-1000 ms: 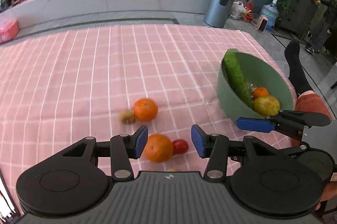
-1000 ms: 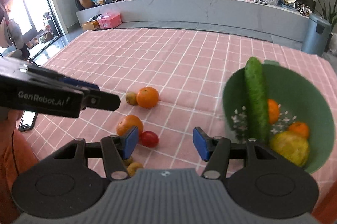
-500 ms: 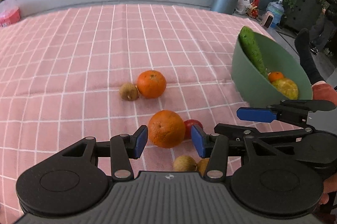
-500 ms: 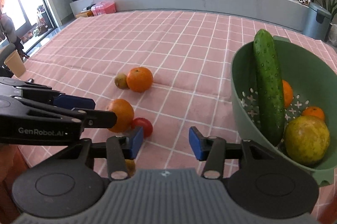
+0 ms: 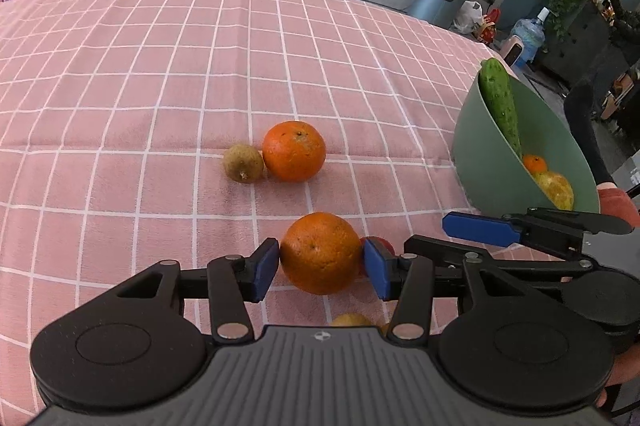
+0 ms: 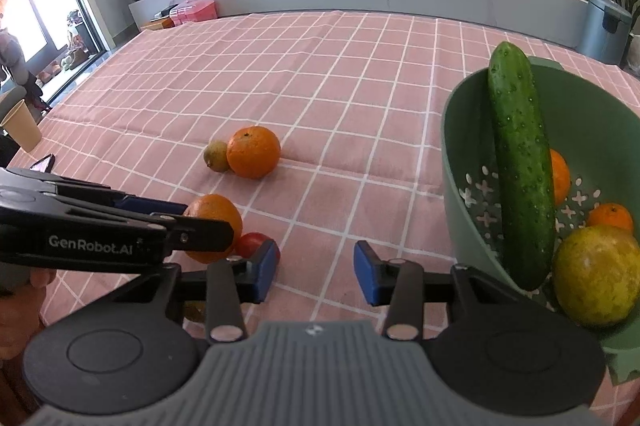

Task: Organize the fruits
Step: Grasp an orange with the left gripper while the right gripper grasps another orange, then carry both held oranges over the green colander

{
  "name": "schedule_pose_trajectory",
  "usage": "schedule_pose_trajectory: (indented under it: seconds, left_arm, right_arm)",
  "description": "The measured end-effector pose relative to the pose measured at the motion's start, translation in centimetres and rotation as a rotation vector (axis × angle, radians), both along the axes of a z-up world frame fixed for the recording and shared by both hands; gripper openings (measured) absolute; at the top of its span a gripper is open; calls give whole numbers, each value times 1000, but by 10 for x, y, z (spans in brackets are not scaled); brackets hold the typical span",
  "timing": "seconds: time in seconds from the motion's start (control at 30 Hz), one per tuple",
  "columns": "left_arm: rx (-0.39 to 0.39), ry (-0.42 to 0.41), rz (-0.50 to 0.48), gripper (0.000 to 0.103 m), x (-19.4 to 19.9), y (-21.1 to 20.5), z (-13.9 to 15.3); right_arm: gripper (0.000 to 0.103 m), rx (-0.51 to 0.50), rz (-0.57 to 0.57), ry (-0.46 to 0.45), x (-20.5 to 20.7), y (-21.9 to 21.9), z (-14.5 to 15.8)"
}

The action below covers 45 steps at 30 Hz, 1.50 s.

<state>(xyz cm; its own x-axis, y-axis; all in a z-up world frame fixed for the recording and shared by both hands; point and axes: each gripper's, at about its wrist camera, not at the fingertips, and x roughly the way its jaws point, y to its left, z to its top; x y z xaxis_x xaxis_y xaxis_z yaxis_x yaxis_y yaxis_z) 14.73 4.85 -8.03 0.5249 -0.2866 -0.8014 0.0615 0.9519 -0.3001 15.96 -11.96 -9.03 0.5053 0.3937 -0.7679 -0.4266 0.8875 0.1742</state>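
Left gripper (image 5: 321, 268) pinches an orange (image 5: 321, 252), low in the frame.
Right gripper (image 6: 316, 270) spread beside the green bowl (image 6: 460, 202).

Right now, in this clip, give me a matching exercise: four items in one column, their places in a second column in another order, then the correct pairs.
Items:
1. cucumber
2. near orange
3. far orange
4. small tomato

Places:
A. on the cloth, touching a small brownish fruit
B. leaning in the green bowl
C. between the left gripper pads
D. on the cloth behind the near orange

Pairs: 1-B, 2-C, 3-A, 4-D
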Motion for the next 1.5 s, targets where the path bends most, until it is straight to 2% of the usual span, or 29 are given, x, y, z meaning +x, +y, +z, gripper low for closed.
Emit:
schedule_pose_trajectory:
  seconds: [0.2, 0.37, 0.53, 0.67, 0.87, 1.0, 1.1, 1.23, 1.5]
  left_arm:
    - [-7, 4, 5, 50, -3, 4, 5]
    - [24, -22, 28, 50, -5, 17, 15]
    - [105, 48, 61, 50, 2, 31, 12]
    - [94, 70, 54, 51, 3, 38, 11]
    - [135, 82, 17, 52, 4, 33, 11]
    - [123, 89, 21, 53, 5, 32, 8]
    - [119, 84, 27, 53, 5, 32, 8]
    - [122, 82, 40, 52, 4, 32, 9]
    - [149, 53, 43, 51, -4, 21, 23]
  right_arm:
    - [41, -8, 13, -26, 4, 7, 2]
    - [41, 9, 62, -75, 11, 21, 6]
    - [44, -15, 149, -115, 23, 47, 4]
    - [44, -47, 219, -136, 33, 64, -2]
    - [46, -38, 223, -134, 53, 76, -8]
    - [46, -31, 224, -124, 57, 81, -12]
    - [41, -24, 218, -104, 58, 81, -15]
    - [40, -24, 208, -105, 56, 83, -16]
    - [39, -45, 195, -108, 46, 76, 2]
